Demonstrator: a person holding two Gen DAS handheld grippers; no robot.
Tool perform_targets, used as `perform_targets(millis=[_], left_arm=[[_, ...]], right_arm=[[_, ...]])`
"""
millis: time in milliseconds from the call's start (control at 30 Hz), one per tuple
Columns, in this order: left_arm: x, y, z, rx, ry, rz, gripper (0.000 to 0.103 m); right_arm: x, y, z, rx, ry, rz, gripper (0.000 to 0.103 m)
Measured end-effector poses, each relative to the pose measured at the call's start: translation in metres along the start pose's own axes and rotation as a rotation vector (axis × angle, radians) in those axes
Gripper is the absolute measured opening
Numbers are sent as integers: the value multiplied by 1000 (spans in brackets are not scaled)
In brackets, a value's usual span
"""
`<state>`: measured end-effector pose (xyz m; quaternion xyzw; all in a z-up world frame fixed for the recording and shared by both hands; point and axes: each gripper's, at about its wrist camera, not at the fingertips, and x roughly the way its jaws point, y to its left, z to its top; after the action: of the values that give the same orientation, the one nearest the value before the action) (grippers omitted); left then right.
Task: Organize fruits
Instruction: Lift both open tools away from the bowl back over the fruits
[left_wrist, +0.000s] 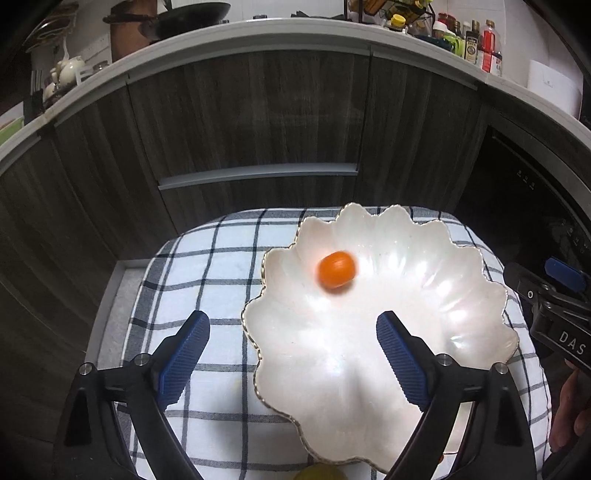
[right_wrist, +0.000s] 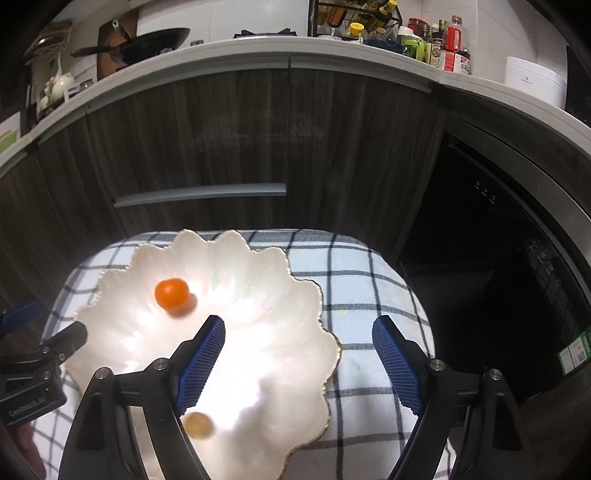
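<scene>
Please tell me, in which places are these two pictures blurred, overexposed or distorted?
Left wrist view: the orange fruit is smeared by motion blur, and the counter edge bends from fisheye distortion. Right wrist view: glare washes out the shell-shaped dish centre, a second yellowish fruit is blurred, and the dark appliance is underexposed.

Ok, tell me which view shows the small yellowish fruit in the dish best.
The right wrist view. There the yellowish fruit lies in plain sight near the dish's front edge, just beside the right tongs' left finger. The left wrist view catches only a yellow-green sliver at the bottom edge, which may be it.
</scene>
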<state>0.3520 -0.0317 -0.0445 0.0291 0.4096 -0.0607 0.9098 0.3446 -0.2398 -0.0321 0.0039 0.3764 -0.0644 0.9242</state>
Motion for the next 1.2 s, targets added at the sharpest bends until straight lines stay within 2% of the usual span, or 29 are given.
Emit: perform_targets(millis=[333,567,867,1200], left_arm=[[-30,-3,-1,-5,-47,14,94],[-53,-10,-10,-6,-76,-8,95],[-74,-19,-30,-6,-61,-26,95],[-81,-26,-54,15,-54,-16,95]], right_arm=[[-28,-7,-3,41,-31,47,83],[-52,-14,-12,51,-60,46,83],[-82,-22,-27,71,-87,68,83],[-100,-26,-47,58,-102,41,83]])
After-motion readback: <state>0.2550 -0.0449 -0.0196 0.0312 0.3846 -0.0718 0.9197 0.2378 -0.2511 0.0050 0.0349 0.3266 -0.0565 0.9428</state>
